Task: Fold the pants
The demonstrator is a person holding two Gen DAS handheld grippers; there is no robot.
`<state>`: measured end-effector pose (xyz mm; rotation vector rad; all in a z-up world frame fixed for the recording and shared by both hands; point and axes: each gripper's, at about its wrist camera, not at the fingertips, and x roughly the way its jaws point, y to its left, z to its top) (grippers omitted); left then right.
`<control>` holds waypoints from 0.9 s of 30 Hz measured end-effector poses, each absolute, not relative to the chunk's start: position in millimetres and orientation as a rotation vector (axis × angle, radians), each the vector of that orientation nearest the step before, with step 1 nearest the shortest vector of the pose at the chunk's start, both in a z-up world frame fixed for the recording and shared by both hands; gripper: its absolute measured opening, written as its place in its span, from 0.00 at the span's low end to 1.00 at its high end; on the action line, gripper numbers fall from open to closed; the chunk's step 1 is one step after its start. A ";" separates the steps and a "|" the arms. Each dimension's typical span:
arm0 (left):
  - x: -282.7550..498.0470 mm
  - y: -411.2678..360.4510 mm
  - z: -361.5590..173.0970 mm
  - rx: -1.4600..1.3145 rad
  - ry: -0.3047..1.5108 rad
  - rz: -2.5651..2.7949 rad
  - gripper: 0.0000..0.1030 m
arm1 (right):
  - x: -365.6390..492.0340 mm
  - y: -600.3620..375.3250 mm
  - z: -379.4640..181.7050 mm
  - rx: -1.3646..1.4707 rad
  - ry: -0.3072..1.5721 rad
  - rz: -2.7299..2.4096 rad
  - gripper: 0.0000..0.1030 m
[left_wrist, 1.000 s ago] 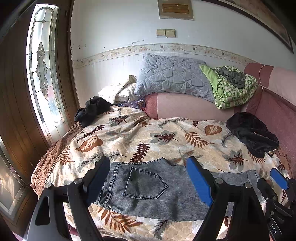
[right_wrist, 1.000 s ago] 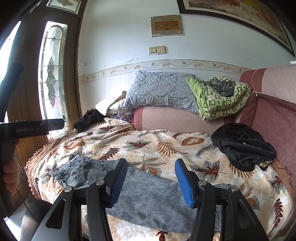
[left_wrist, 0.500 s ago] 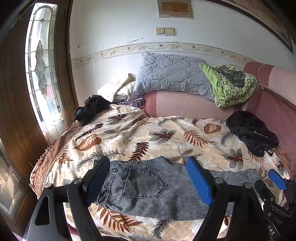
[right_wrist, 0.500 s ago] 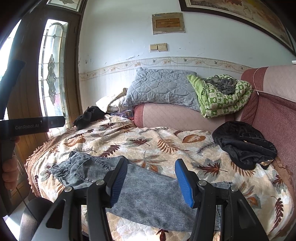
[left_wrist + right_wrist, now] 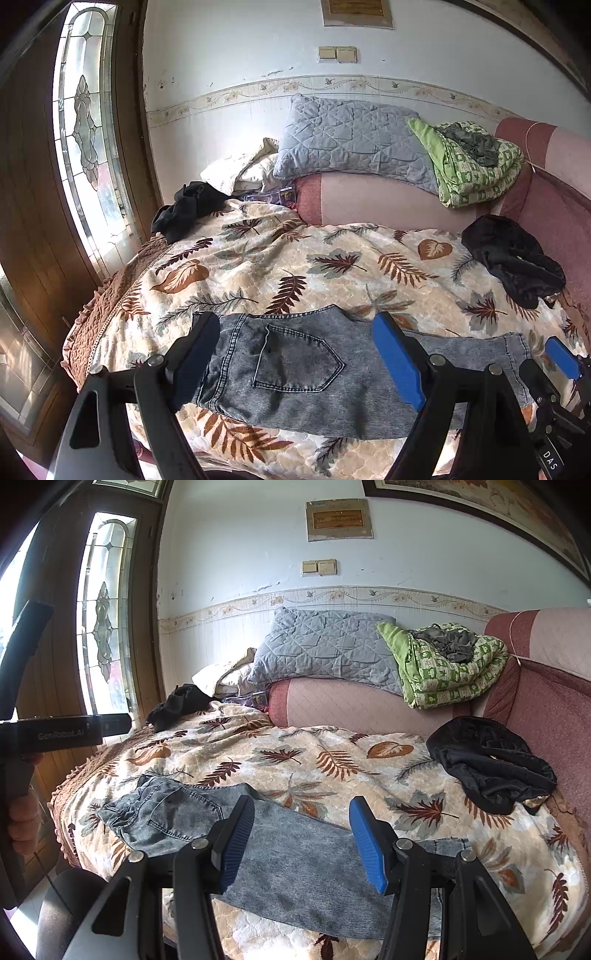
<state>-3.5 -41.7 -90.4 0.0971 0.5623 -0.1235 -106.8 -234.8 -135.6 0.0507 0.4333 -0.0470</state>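
The grey acid-washed denim pants (image 5: 295,373) lay flat across the near edge of the bed's leaf-patterned quilted cover (image 5: 295,266), already doubled leg over leg, it seemed, with one back pocket facing up, the waistband toward the left fingers and the hems toward the right. That lengthwise lie suited a fold end to end, which was probably why each hand had taken one end. The left gripper (image 5: 295,354) hovered with its fingers wide apart and nothing between them; the waistband edge sat just beyond the left finger (image 5: 195,354), and the pocket and seat showed in the gap. The right gripper (image 5: 303,838) hung over the leg section, its fingers likewise spread and empty, with the hem just beyond the right blue-padded finger (image 5: 369,845). Whether either touched the cloth could not be told, though both looked raised above it. Judging by this, no lengthwise fold had yet been made, and the next move called for pinching both layers at one end. A crumpled black garment (image 5: 513,262) lay well beyond the right finger, and another dark bundle (image 5: 188,210) far off past the left, both clear of the working area.
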 end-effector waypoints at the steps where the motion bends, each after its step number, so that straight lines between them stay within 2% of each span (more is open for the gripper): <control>1: -2.7 -40.6 -91.2 0.097 0.564 -0.122 0.83 | -106.2 -234.4 -136.0 0.049 0.435 -0.047 0.56; 27: -11.8 -23.0 -80.2 0.080 0.526 -0.098 0.83 | -113.1 -215.6 -126.1 0.005 0.421 -0.016 0.56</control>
